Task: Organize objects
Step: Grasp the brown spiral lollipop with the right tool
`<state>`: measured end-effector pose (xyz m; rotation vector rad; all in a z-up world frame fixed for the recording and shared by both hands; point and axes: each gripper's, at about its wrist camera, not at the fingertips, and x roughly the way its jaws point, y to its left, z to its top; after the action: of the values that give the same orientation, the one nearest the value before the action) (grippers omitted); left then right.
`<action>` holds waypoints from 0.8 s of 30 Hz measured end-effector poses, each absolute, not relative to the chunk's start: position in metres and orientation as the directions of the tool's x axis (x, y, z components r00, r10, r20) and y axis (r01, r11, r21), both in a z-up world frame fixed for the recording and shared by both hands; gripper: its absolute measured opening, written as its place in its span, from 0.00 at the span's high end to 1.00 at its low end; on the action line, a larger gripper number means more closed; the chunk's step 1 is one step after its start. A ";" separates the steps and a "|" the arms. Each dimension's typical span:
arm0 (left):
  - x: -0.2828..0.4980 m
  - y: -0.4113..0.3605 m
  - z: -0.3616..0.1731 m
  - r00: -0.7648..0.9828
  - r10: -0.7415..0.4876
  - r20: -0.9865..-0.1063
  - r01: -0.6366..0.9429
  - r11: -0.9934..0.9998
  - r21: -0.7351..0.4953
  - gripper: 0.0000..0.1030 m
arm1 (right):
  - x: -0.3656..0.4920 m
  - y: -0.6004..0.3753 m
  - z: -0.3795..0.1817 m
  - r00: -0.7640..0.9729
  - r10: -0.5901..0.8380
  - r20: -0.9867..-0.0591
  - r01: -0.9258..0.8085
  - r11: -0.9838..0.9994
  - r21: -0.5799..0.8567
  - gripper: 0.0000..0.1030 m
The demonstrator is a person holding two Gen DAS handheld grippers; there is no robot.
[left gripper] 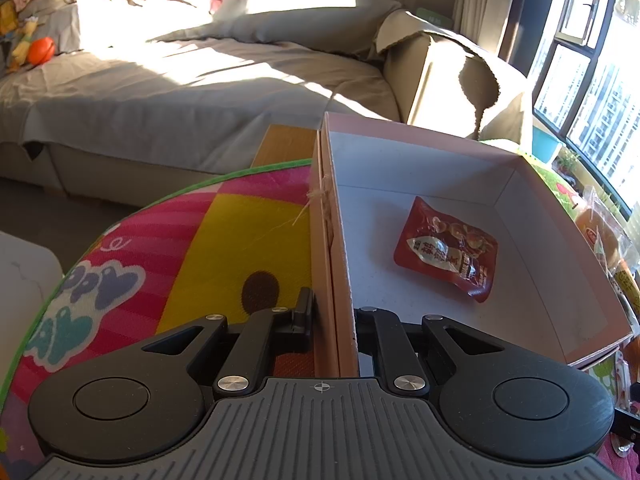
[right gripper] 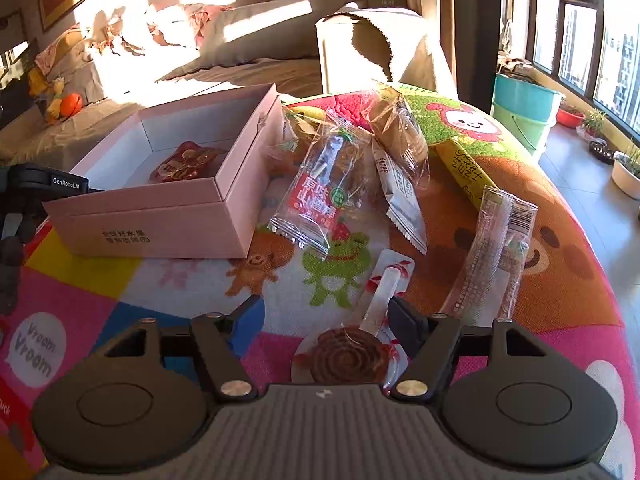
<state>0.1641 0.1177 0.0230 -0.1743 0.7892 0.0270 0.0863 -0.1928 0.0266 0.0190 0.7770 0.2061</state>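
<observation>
I'm pinching the box [left gripper: 336, 280] wall with my left gripper [left gripper: 332, 320]; one red packet [left gripper: 448, 250] lies inside. My right gripper [right gripper: 326, 320], spread, is straddling the lollipop [right gripper: 344, 354]; several snacks [right gripper: 320, 184] are waiting outside.

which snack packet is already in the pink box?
The red snack pouch, lying flat on the floor of the pink box. The other wrapped snacks, such as the hawthorn stick packet, lie outside on the mat.
</observation>
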 end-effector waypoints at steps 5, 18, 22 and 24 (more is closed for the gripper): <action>0.164 0.118 0.023 0.705 -0.042 -0.708 -0.088 0.985 -0.147 0.87 | 0.083 -0.176 0.026 0.685 0.226 -0.693 -0.254 0.965 0.064 0.43; 0.164 0.118 0.023 0.705 -0.043 -0.708 -0.088 0.985 -0.147 0.87 | 0.047 -0.174 0.028 0.646 0.232 -0.727 -0.329 0.944 0.009 0.51; 0.164 0.117 0.023 0.705 -0.044 -0.708 -0.086 0.985 -0.147 0.87 | 0.034 -0.170 0.035 0.639 0.238 -0.732 -0.351 0.937 -0.002 0.59; 0.163 0.118 0.023 0.705 -0.046 -0.707 -0.084 0.985 -0.148 0.87 | 0.029 -0.168 0.042 0.637 0.247 -0.731 -0.364 0.932 -0.002 0.59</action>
<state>0.1635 0.1181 0.0228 -0.1742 0.7888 0.0212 0.0290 -0.1682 0.0416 -0.1546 0.8092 0.3501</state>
